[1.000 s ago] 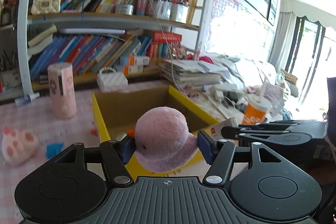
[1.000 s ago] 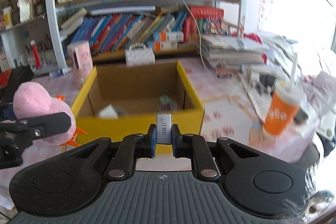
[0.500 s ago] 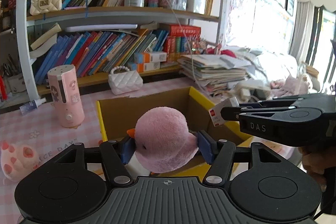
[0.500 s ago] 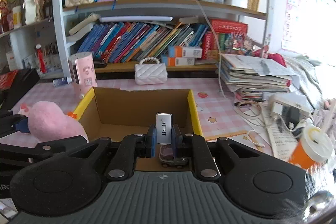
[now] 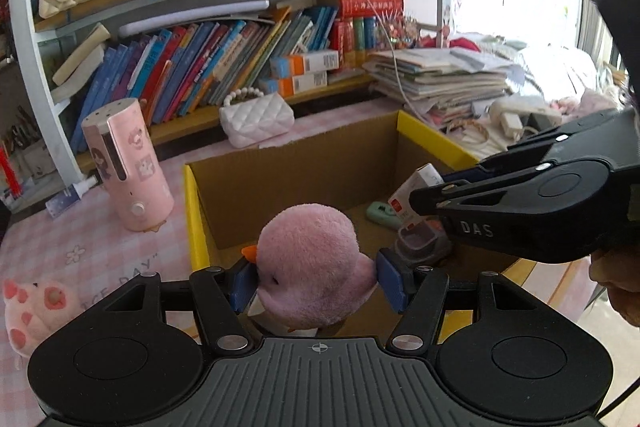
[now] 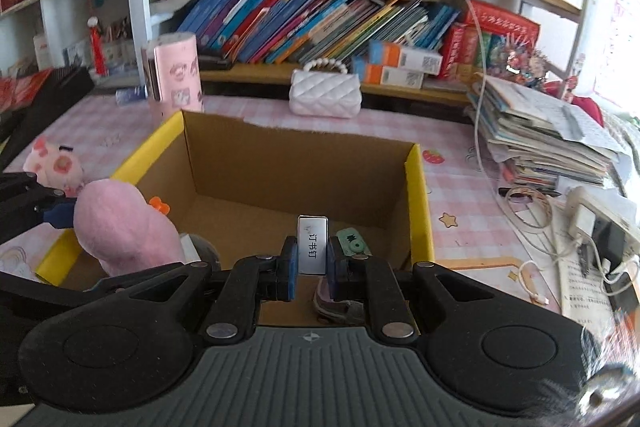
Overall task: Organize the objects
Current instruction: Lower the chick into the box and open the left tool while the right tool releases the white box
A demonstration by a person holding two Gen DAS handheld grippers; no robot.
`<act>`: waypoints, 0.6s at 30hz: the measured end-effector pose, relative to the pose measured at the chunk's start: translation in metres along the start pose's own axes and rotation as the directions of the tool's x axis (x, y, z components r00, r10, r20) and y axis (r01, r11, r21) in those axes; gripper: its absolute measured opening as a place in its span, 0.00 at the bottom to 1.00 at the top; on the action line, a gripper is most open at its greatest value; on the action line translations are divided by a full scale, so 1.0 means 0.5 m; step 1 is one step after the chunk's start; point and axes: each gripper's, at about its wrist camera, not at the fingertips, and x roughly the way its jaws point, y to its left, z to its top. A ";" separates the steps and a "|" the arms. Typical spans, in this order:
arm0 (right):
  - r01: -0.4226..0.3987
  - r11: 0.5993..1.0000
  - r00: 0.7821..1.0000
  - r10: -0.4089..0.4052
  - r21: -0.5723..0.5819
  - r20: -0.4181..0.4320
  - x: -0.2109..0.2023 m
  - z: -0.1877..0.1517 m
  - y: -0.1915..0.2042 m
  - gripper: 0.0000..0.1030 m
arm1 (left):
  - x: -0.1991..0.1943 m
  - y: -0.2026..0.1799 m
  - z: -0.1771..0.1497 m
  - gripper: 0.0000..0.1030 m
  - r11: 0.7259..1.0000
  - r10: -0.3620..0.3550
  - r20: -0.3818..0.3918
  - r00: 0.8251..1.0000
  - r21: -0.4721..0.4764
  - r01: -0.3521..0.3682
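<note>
Left gripper [image 5: 316,283] and right gripper [image 6: 311,269] side by side, jaws clamped

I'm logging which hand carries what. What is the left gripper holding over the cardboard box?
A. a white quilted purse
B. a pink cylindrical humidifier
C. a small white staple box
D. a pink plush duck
D: the left gripper is shut on the pink plush duck, above the cardboard box; the right gripper has the small staple box.
</note>
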 end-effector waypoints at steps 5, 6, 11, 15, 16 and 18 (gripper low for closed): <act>-0.026 0.999 0.999 0.024 -0.029 -0.046 0.037 0.002 -0.005 0.13 | 0.021 -0.005 -0.006 0.60 1.000 0.005 -0.040 0.999 0.014 -0.005; -0.029 0.999 0.998 0.027 -0.036 -0.053 0.042 0.002 -0.005 0.13 | 0.024 -0.005 -0.007 0.60 1.000 0.004 -0.044 0.999 0.011 -0.004; -0.048 0.998 0.995 0.044 -0.047 -0.091 0.067 -0.001 -0.007 0.13 | 0.031 -0.003 -0.008 0.61 1.000 0.008 -0.050 0.999 -0.001 -0.009; -0.060 0.996 0.992 0.053 -0.060 -0.115 0.080 -0.004 -0.005 0.13 | 0.034 0.000 -0.009 0.61 1.000 0.006 -0.053 0.999 -0.022 -0.008; -0.064 0.996 0.991 0.057 -0.059 -0.122 0.083 -0.004 -0.006 0.13 | 0.034 0.001 -0.009 0.61 1.000 0.006 -0.053 0.999 -0.027 -0.007; -0.071 0.996 0.989 0.063 -0.057 -0.135 0.089 -0.007 -0.007 0.13 | 0.035 0.003 -0.010 0.63 0.999 0.008 -0.052 0.999 -0.033 -0.009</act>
